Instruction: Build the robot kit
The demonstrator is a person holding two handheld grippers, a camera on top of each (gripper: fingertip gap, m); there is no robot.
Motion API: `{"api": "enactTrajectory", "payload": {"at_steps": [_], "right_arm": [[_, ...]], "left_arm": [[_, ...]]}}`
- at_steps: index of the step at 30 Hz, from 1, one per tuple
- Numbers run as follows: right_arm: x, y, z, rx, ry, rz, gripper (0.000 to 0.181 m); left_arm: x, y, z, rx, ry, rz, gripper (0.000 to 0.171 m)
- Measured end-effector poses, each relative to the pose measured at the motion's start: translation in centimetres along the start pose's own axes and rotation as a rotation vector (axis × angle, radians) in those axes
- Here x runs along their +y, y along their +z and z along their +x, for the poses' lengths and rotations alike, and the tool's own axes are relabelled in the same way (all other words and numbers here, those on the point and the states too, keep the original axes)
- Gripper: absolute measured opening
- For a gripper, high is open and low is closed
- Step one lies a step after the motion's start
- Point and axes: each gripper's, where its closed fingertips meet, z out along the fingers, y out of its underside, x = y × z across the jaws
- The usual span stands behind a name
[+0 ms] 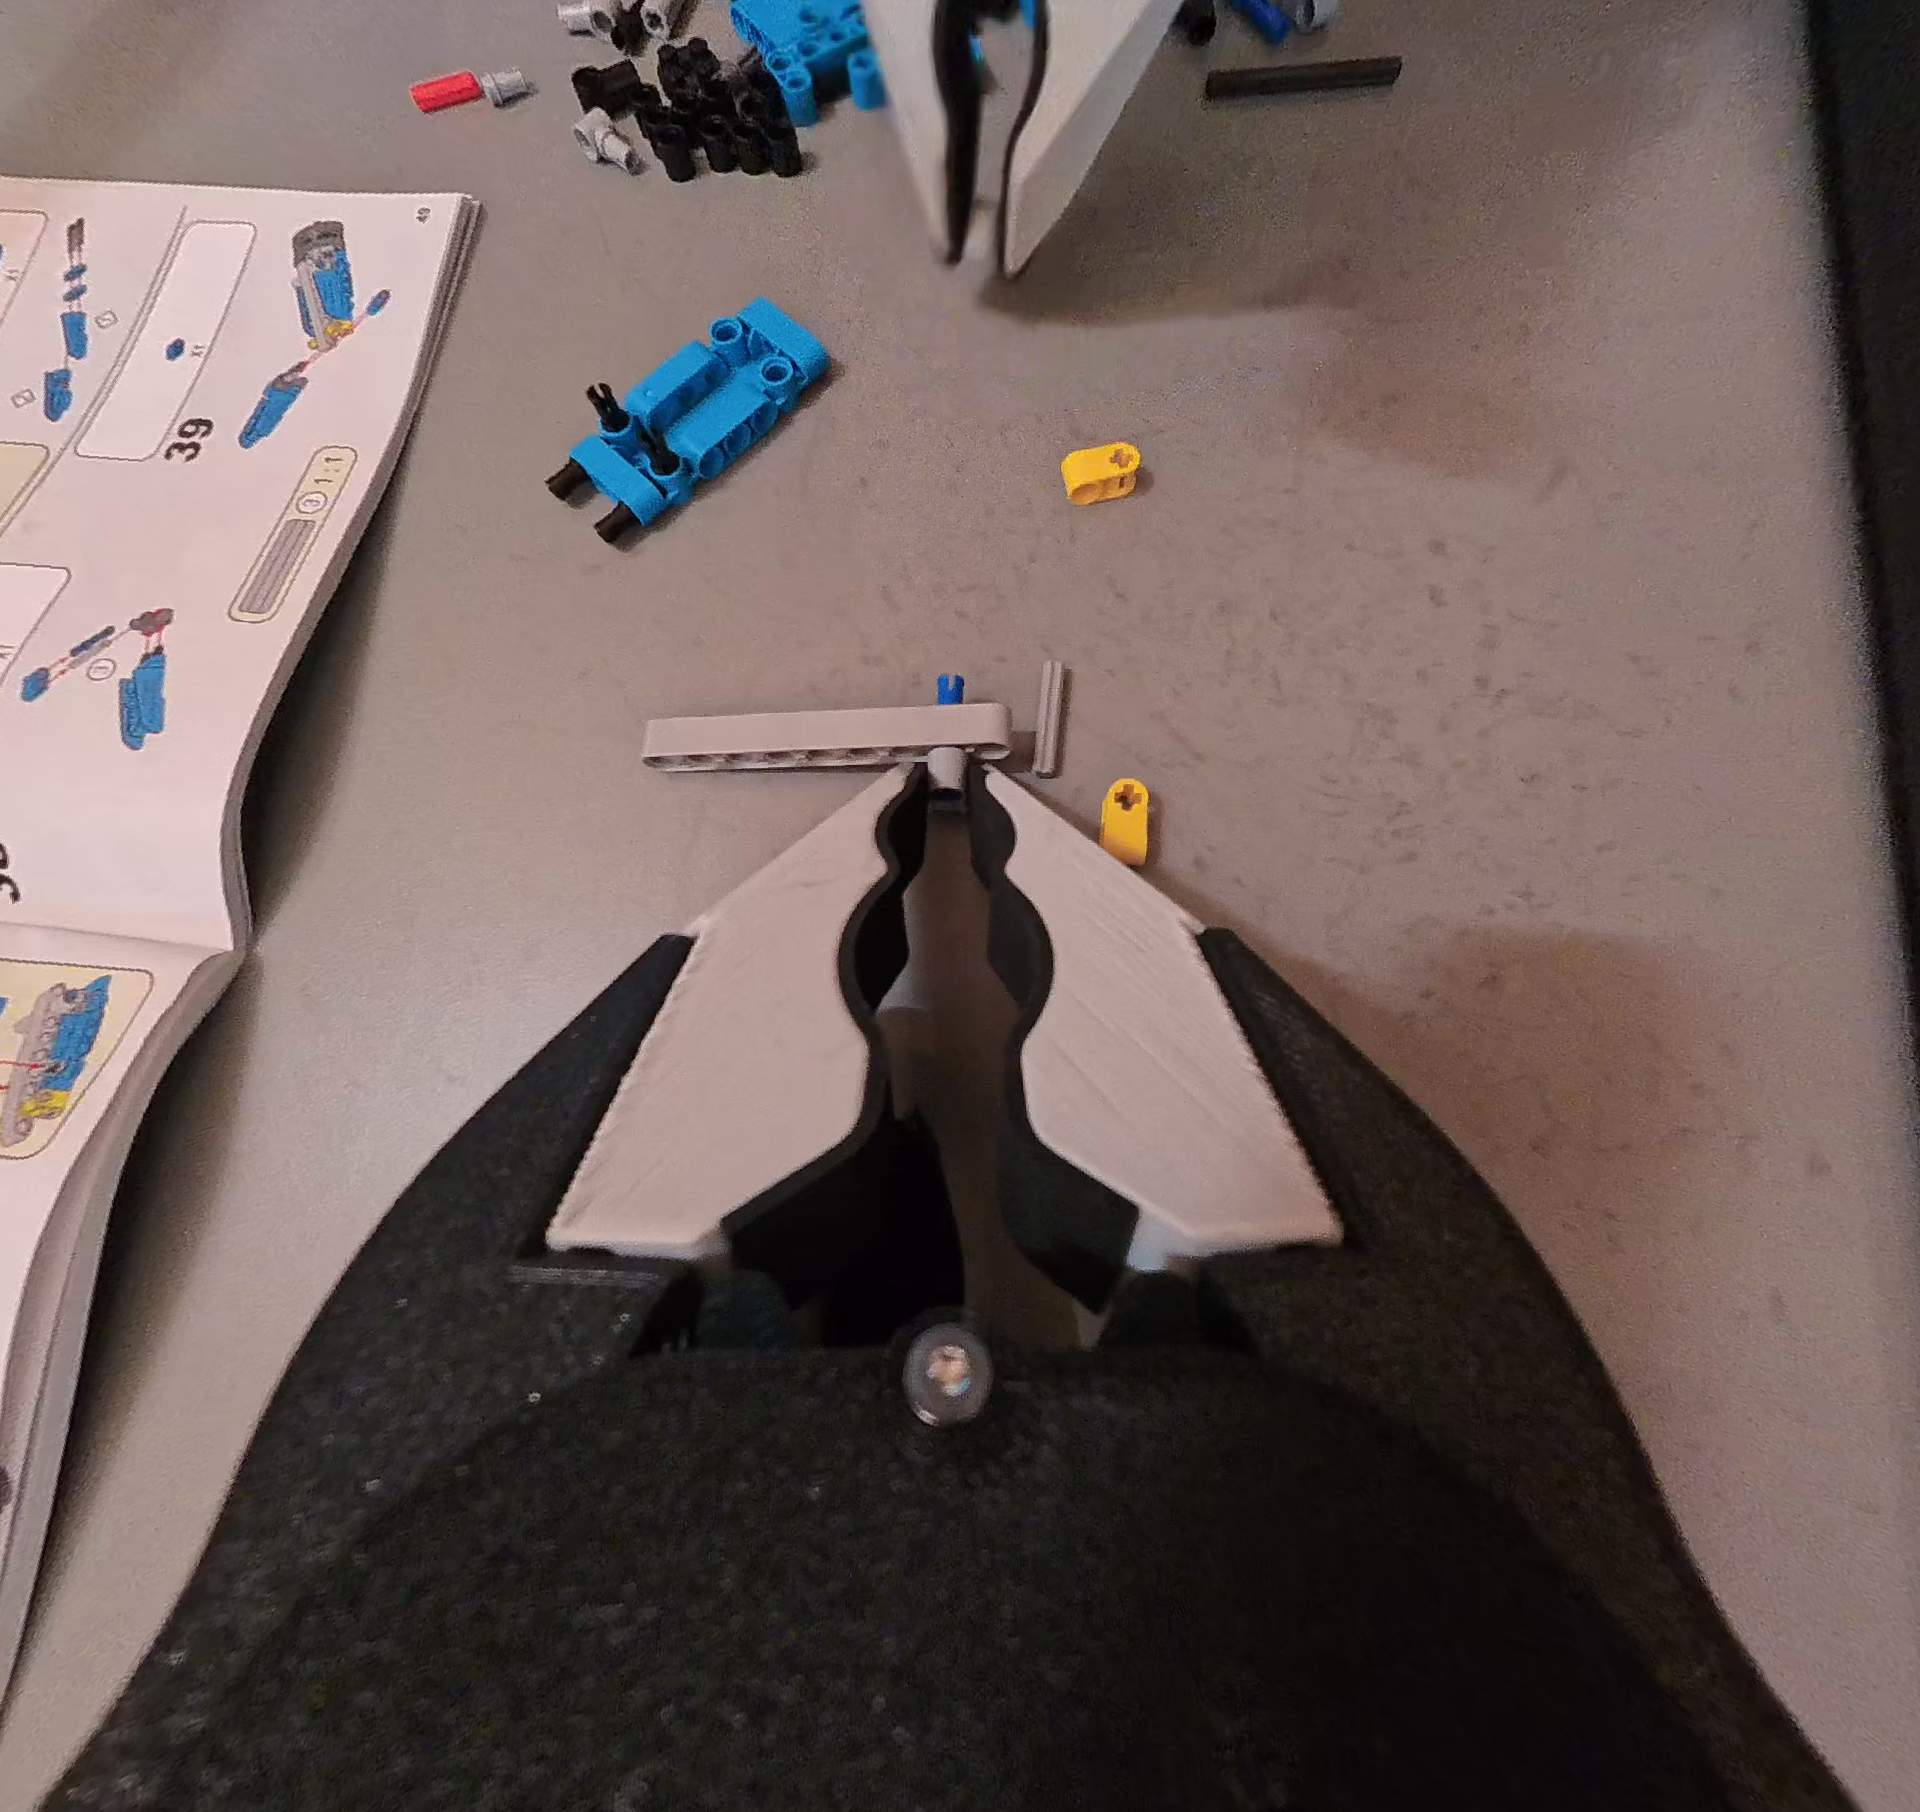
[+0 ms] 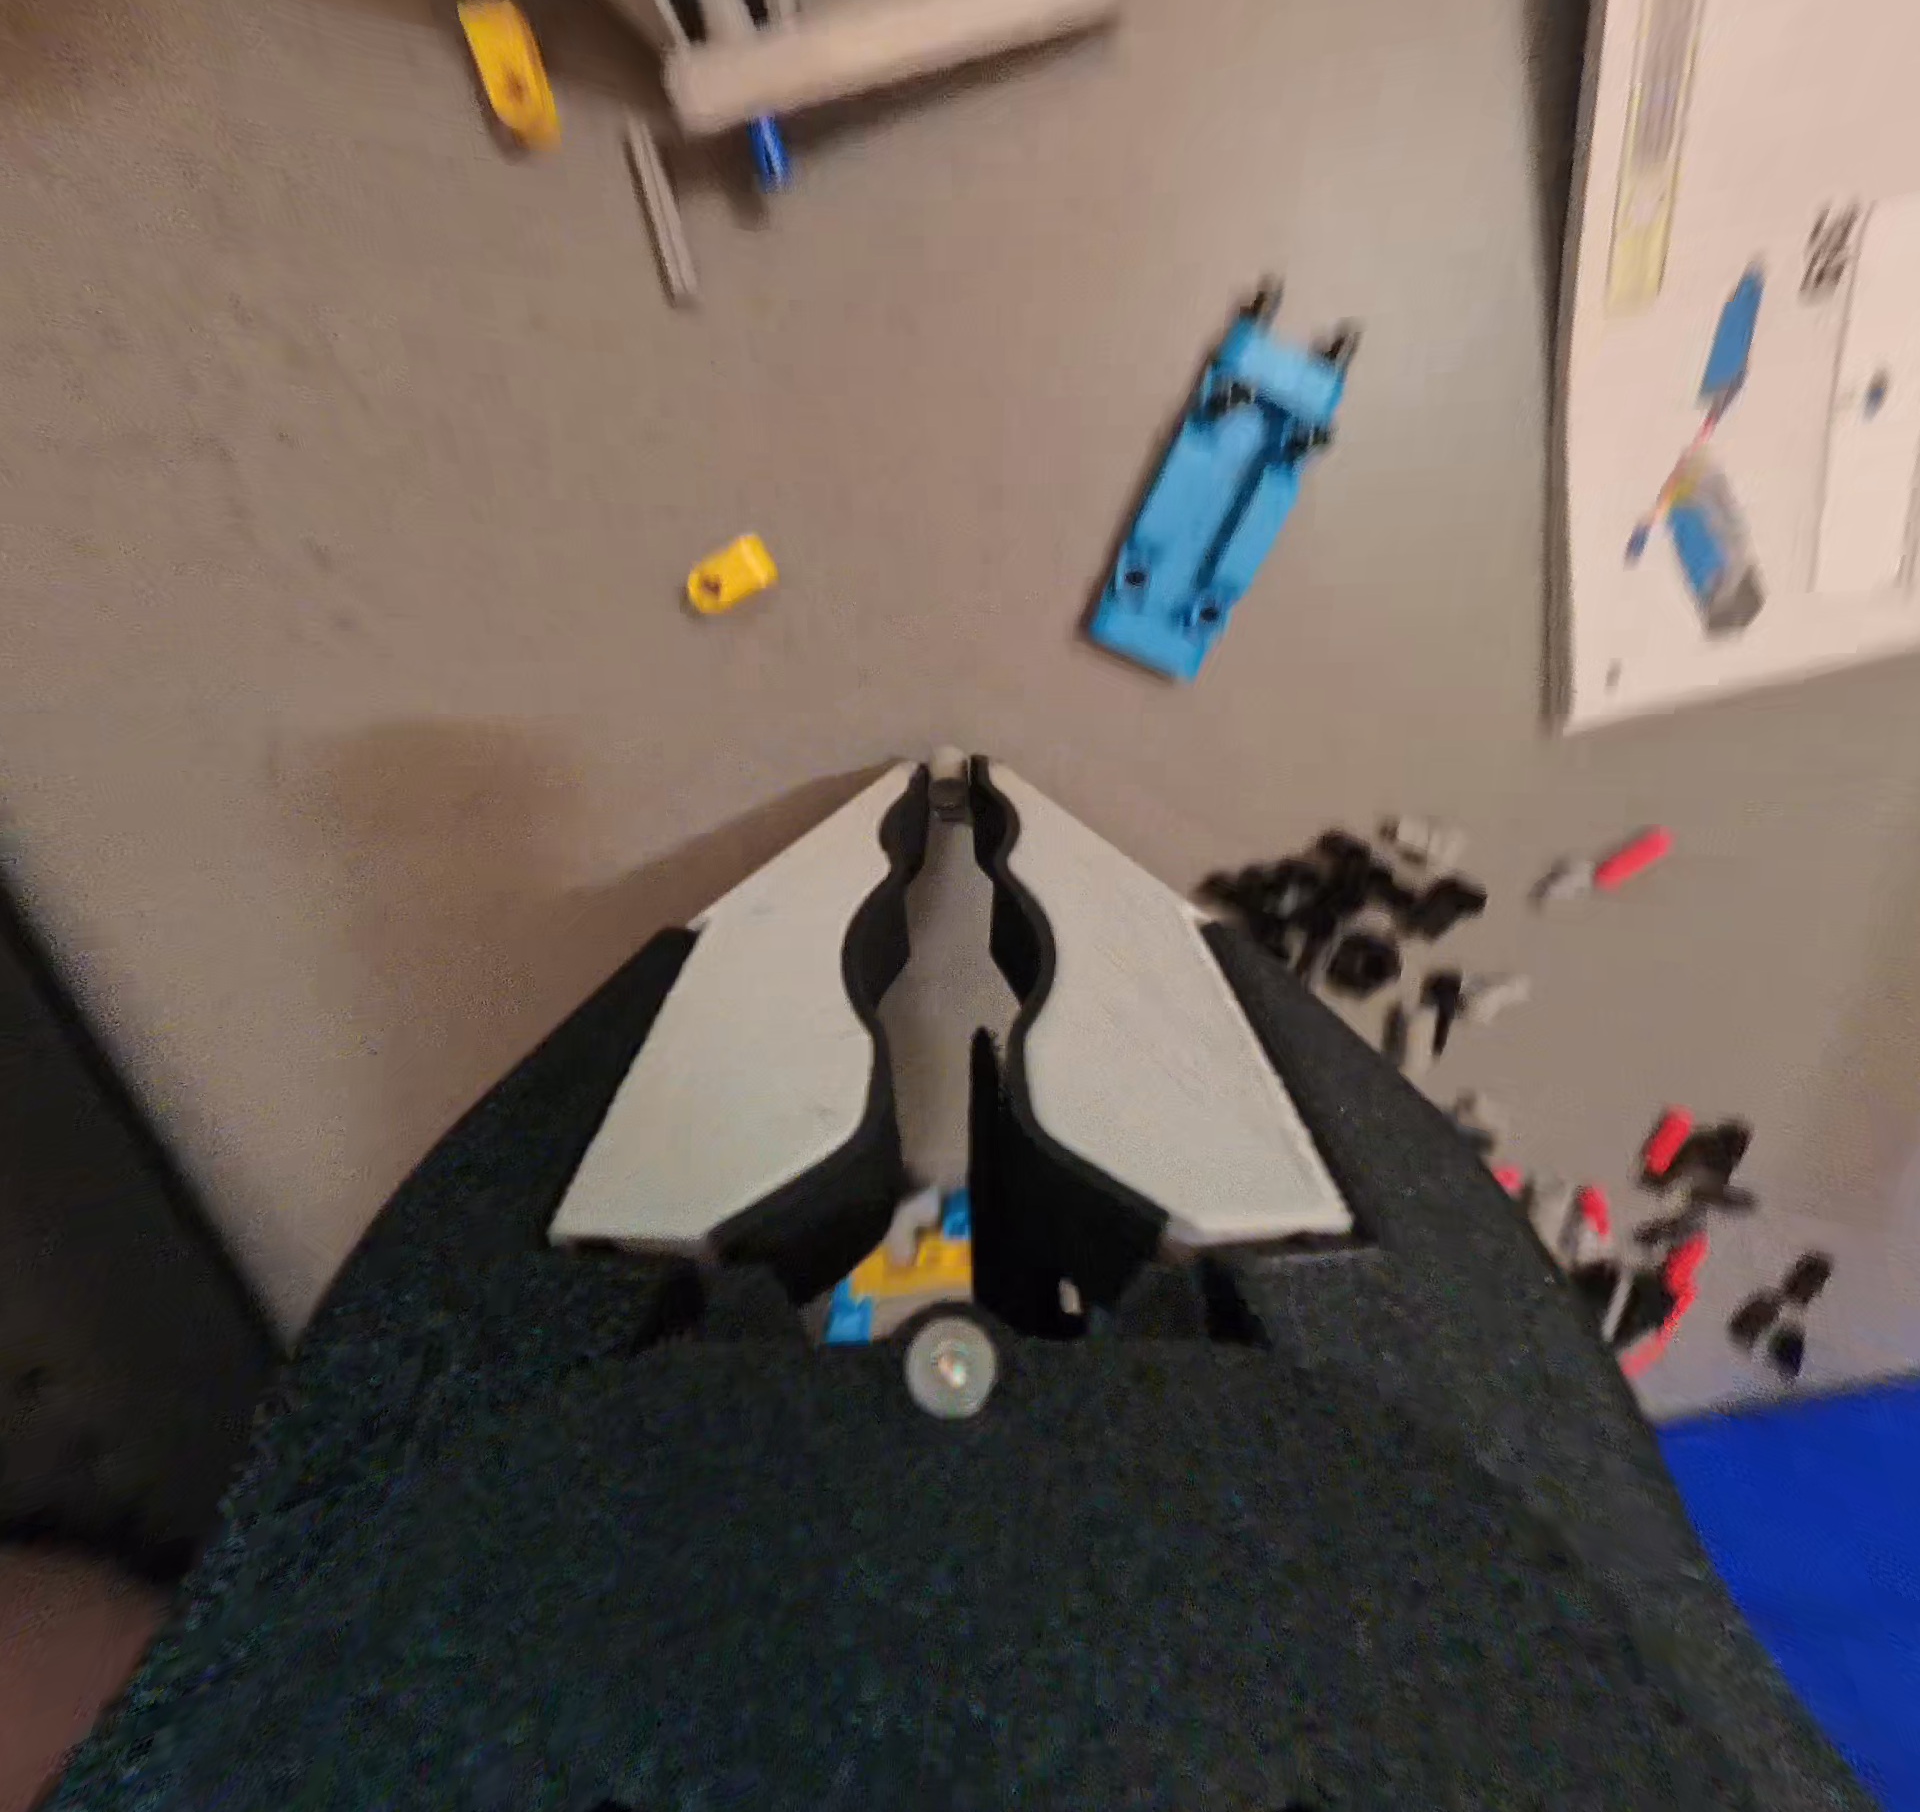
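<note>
Booklet (image 1: pixel 208 515) open at far left on the grey table (image 1: pixel 1455 619), with a red pin (image 1: pixel 447 89) and a heap of black pins (image 1: pixel 696 110) beyond it. Nearer the middle, a blue block (image 1: pixel 691 417) with black pegs, lying askew. Straight ahead of the left gripper (image 1: pixel 945 780), a grey beam (image 1: pixel 826 736) with its long axis across the fingers, reaching mostly leftward. Jaws almost closed, pinching a short grey stub (image 1: pixel 943 763) that sits against the beam's near side close to its right end. Blue pin (image 1: pixel 950 689) poking out of the far side. Just right of the beam's end, a thin grey axle (image 1: pixel 1049 720) pointing away; beside the right finger, a yellow connector (image 1: pixel 1124 820), near but apart. Second yellow connector (image 1: pixel 1099 472) farther out. Right gripper (image 1: pixel 982 245) opposite, well apart from the beam, tips toward the table. From its own blurred view, right gripper (image 2: pixel 948 775) likewise nearly closed, nipping a small grey bit (image 2: pixel 947 760) at the tips, kind not clear.
</note>
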Motion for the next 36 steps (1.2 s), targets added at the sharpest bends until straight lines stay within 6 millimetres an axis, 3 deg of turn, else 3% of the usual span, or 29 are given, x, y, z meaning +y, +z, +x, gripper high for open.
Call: {"api": "enactTrajectory", "payload": {"at_steps": [2, 6, 28, 30, 36], "right_arm": [[2.0, -0.2, 0.0, 0.012, 0.055, -0.107, 0.008], [2.8, 0.4, -0.9, -0.061, 0.075, -0.121, 0.008], [2.3, 0.3, 0.1, -0.057, 0.112, -0.060, 0.007], [0.8, -0.3, 0.2, -0.056, 0.080, 0.023, 0.007], [-8.7, -4.8, -1.5, -0.237, 0.019, 0.629, 0.006]], "left_arm": [[0.0, 0.0, 0.0, 0.000, 0.000, 0.000, 0.007], [0.0, 0.0, 0.0, -0.006, 0.005, 0.000, 0.007], [0.0, 0.0, 0.0, -0.005, 0.005, 0.000, 0.007], [0.0, 0.0, -0.1, -0.011, 0.004, 0.002, 0.006], [-3.2, -2.6, -0.8, 0.049, -0.113, 0.239, 0.006]]}}
